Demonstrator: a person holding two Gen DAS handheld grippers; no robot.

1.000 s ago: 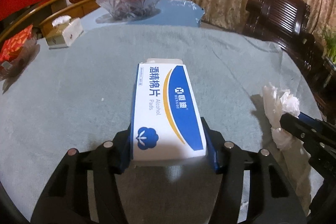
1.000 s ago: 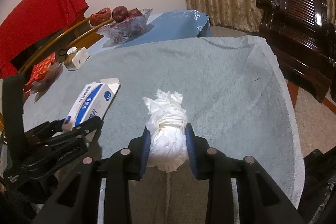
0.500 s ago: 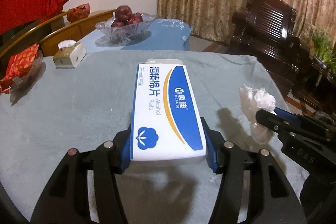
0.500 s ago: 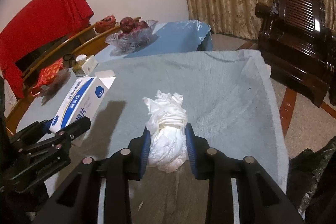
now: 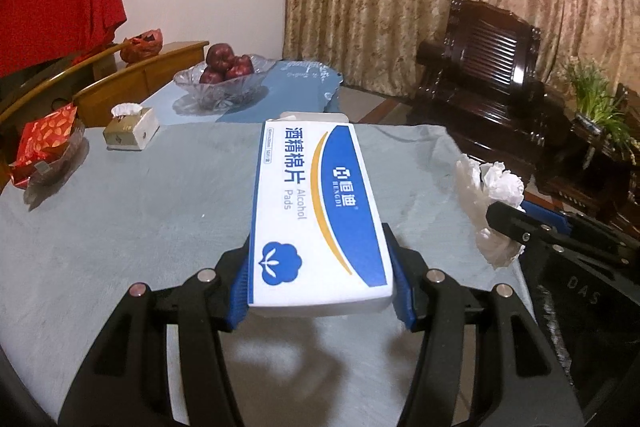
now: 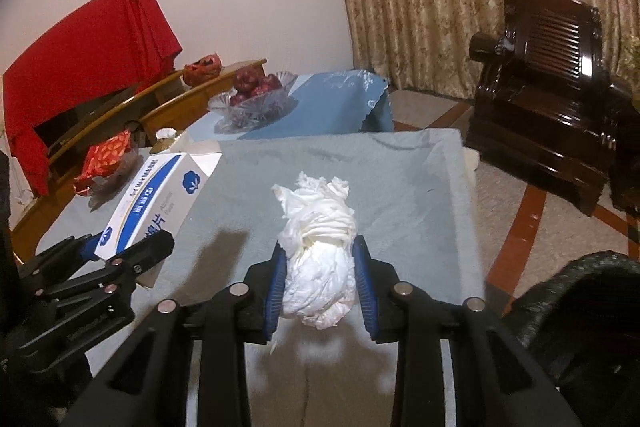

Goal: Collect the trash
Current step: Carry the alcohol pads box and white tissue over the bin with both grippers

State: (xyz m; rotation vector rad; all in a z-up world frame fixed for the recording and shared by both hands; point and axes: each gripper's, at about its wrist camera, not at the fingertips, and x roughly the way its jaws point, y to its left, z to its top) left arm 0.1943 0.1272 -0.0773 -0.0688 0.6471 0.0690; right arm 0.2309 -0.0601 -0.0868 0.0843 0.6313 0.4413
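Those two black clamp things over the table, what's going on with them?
A person is clearing rubbish with two hand-held grippers. The left gripper is clamped on a blue-and-white alcohol pads box, and the right gripper on a crumpled white tissue wad. Both are held in the air over the grey-clothed table. Neither has been dropped anywhere yet.

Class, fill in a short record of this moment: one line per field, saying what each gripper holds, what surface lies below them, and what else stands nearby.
left gripper: shut on alcohol pads box, lifted off the cloth
right gripper: shut on crumpled tissue, lifted
surface: table with grey-blue cloth
nearby: tissue box; glass fruit bowl
right edge: black bag, partly seen
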